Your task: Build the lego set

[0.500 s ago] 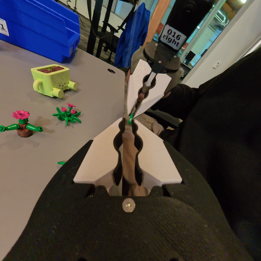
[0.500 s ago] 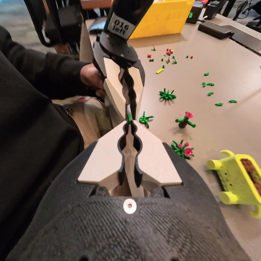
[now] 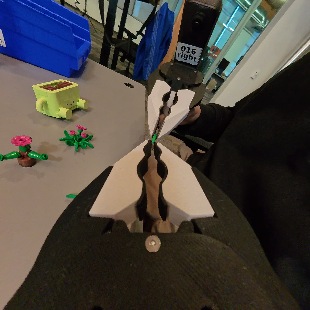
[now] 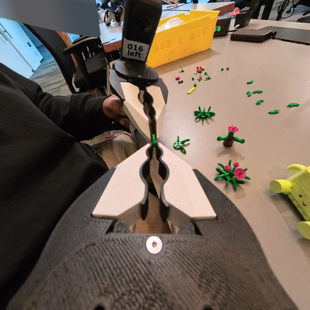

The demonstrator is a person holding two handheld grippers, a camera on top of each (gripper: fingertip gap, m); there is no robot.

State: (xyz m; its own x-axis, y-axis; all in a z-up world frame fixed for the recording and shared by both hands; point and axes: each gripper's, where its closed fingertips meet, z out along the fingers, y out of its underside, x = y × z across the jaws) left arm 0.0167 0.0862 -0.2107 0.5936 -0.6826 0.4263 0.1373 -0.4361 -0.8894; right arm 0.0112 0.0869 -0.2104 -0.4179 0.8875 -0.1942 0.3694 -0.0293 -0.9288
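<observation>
Both views are evenly and fairly brightly lit, apparently from overhead. In the left wrist view the lime planter point(image 3: 57, 99) and the single flower stem point(image 3: 22, 151), left of the left gripper point(image 3: 152, 142), cast soft diffuse shadows on the grey table point(image 3: 100, 117); bright glazing glares beyond the tips. Wide-angle distortion bends straight lines near the edges. In the right wrist view the foreground housing of the right gripper point(image 4: 153, 145) is slightly soft, and a flat grey patch covers the upper left.
</observation>
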